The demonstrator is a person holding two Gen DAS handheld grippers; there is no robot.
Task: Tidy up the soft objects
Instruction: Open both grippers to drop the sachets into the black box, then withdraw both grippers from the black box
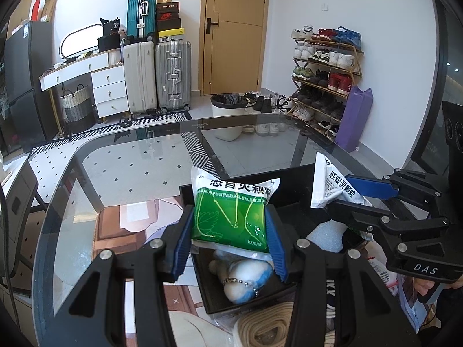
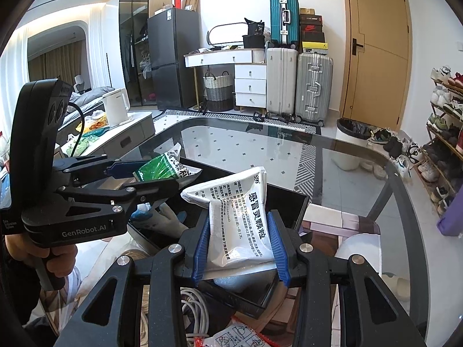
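The left tool point(image 1: 230, 231) grips a green sachet point(image 1: 231, 217), the right tool point(image 2: 241, 245) a white sachet point(image 2: 240, 217); both should lower squarely into the black tray point(image 2: 301, 202) before releasing.

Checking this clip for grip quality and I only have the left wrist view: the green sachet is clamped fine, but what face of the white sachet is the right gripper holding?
Observer: The right gripper is shut on the white sachet, its printed back side facing the camera, pads on its two side edges.
Operator: What lies below it?
Observer: The black tray on the glass table; the sachet hangs above it.
Operator: Anything near that gripper I can't see?
Observer: A coiled white cable lies just beneath its fingers, outside the tray.
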